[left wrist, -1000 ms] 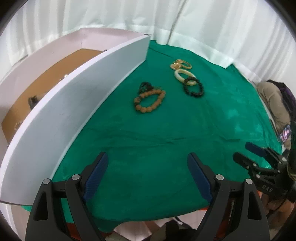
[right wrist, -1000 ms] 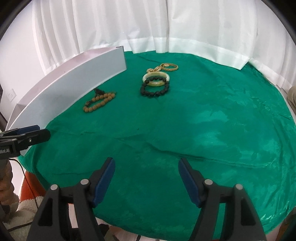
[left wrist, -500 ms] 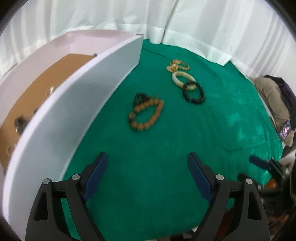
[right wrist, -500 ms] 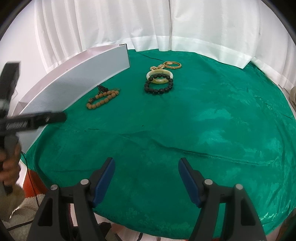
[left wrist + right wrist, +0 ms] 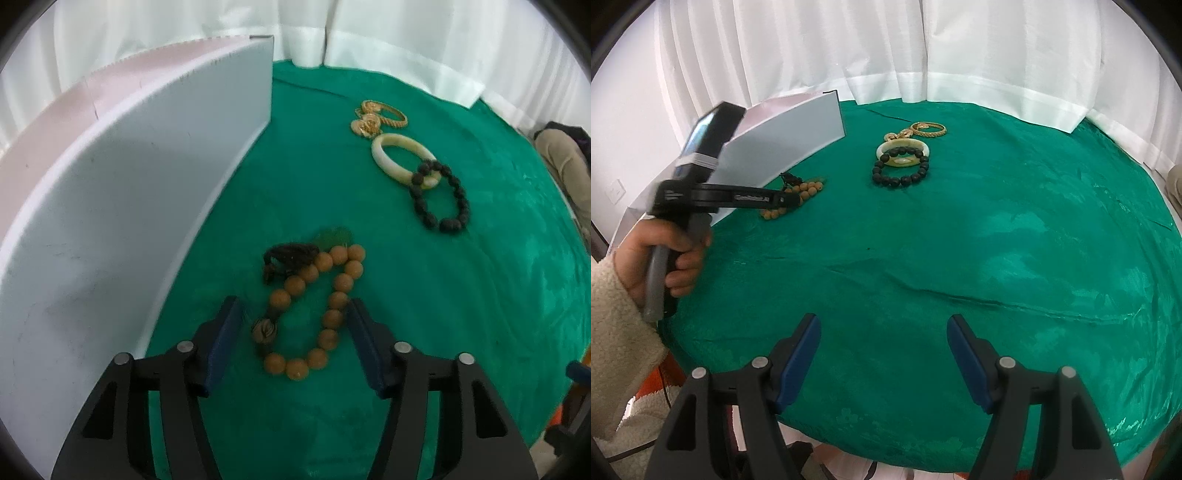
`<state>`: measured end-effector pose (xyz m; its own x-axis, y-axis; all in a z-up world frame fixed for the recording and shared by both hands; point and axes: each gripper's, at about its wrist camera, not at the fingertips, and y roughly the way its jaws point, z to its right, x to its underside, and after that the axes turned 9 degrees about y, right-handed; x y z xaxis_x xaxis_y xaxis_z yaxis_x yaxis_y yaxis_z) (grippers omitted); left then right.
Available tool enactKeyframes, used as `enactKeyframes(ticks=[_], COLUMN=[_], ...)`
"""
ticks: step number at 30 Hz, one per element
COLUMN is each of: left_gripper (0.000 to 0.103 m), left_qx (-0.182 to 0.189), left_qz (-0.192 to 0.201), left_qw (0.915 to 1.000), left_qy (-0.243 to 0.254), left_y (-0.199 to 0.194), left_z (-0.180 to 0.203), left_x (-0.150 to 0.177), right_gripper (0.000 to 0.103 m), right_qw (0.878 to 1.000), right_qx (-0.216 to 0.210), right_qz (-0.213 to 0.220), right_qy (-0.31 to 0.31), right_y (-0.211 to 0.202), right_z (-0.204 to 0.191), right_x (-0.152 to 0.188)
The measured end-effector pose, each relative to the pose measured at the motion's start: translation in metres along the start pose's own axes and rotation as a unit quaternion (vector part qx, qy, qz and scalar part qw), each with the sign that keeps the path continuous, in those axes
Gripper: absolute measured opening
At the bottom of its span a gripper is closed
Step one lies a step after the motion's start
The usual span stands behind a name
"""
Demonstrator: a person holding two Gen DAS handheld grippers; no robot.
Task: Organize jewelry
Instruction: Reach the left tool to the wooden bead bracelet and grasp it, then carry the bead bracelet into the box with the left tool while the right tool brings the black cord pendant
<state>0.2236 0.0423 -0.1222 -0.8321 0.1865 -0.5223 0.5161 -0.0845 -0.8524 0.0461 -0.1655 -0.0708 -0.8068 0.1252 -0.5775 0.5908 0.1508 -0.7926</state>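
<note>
You are working at a round table [image 5: 1015,236] draped in green cloth, with white curtains [image 5: 960,48] hanging behind it. Your left tool [image 5: 291,325] is closing around the tan bead bracelet [image 5: 325,310], which is lying beside the white box [image 5: 122,206]; the pads are not pressing it. Your right tool [image 5: 882,354] is standing open over bare cloth, holding nothing. The black bead bracelet [image 5: 900,170] is overlapping the pale bangle [image 5: 903,147].

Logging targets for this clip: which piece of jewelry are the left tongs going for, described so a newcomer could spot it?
On the green cloth, look beside the white box wall. The tan bead bracelet lies there, between the fingers of the closing left tongs, not yet pinched. It alone has round orange-tan beads and a dark cord knot; the black bead bracelet, cream bangle and gold pieces lie farther off.
</note>
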Motion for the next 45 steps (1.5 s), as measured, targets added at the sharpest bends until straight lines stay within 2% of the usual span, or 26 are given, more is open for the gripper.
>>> enactKeyframes(ticks=[1, 3, 7, 8, 10, 13, 17, 21, 23, 26, 29, 32, 35, 37, 38, 42, 45], left_gripper=[0.047, 0.024, 0.020, 0.016, 0.002, 0.002, 0.006, 0.026, 0.031, 0.033, 0.030, 0.023, 0.022, 0.018, 0.011, 0.010, 0.010], left_qx=[0.003, 0.011, 0.049, 0.056, 0.064, 0.085, 0.077, 0.089, 0.087, 0.047, 0.050, 0.051, 0.053, 0.067, 0.072, 0.095, 0.105], left_qz=[-0.002, -0.005, -0.007, -0.005, -0.001, -0.012, -0.010, -0.015, -0.017, -0.017, -0.026, -0.029, -0.029, -0.031, -0.034, -0.033, -0.011], left_qw=[1.0000, 0.9998, 0.9986, 0.9983, 0.9979, 0.9962, 0.9970, 0.9958, 0.9960, 0.9988, 0.9981, 0.9981, 0.9978, 0.9962, 0.9952, 0.9883, 0.9850], left_qy=[0.003, 0.014, 0.019, 0.017, 0.011, -0.010, -0.007, -0.013, -0.008, -0.002, -0.026, -0.021, -0.027, -0.048, -0.058, -0.115, -0.137], left_y=[0.000, -0.004, -0.017, -0.022, -0.031, -0.040, -0.047, -0.046, -0.045, -0.041, -0.040, -0.040, -0.038, -0.036, -0.035, -0.034, -0.049], left_z=[0.001, 0.005, 0.010, 0.010, 0.009, 0.005, 0.003, 0.004, 0.009, 0.015, 0.012, 0.014, 0.013, 0.006, 0.003, -0.016, -0.025], left_x=[0.000, 0.003, 0.016, 0.020, 0.025, 0.034, 0.042, 0.043, 0.044, 0.044, 0.044, 0.046, 0.046, 0.045, 0.045, 0.043, 0.045], right_gripper=[0.072, 0.072, 0.072, 0.072, 0.072, 0.072, 0.072, 0.072, 0.072, 0.072, 0.072, 0.072, 0.072, 0.072, 0.072, 0.072, 0.072], right_qw=[1.000, 1.000, 1.000, 1.000, 1.000, 1.000, 1.000, 1.000, 1.000, 1.000, 1.000, 1.000, 1.000, 1.000, 1.000, 1.000, 1.000], right_qx=[0.001, 0.001, 0.000, -0.001, -0.001, -0.001, -0.001, 0.000, -0.001, 0.000, 0.001, 0.001, 0.000, -0.002, -0.003, -0.012, -0.021], right_qz=[-0.001, -0.002, -0.006, -0.006, -0.007, -0.008, -0.010, -0.009, -0.009, -0.009, -0.008, -0.007, -0.011, -0.013, -0.014, -0.014, -0.006], right_qy=[0.002, 0.006, 0.010, 0.009, 0.007, 0.005, 0.006, 0.001, 0.001, 0.000, 0.001, 0.005, 0.009, 0.009, 0.007, 0.000, -0.003], right_y=[0.001, 0.001, 0.004, 0.005, 0.005, 0.006, 0.006, 0.006, 0.006, 0.006, 0.005, 0.005, 0.007, 0.008, 0.008, 0.007, 0.003], right_z=[0.001, 0.003, 0.005, 0.005, 0.003, 0.002, 0.001, -0.002, -0.003, -0.003, -0.003, 0.000, 0.002, 0.002, 0.001, 0.001, 0.003], right_x=[0.000, 0.000, -0.001, -0.001, 0.000, 0.000, 0.000, 0.001, 0.002, 0.002, 0.002, 0.002, 0.001, 0.002, 0.001, -0.007, -0.030])
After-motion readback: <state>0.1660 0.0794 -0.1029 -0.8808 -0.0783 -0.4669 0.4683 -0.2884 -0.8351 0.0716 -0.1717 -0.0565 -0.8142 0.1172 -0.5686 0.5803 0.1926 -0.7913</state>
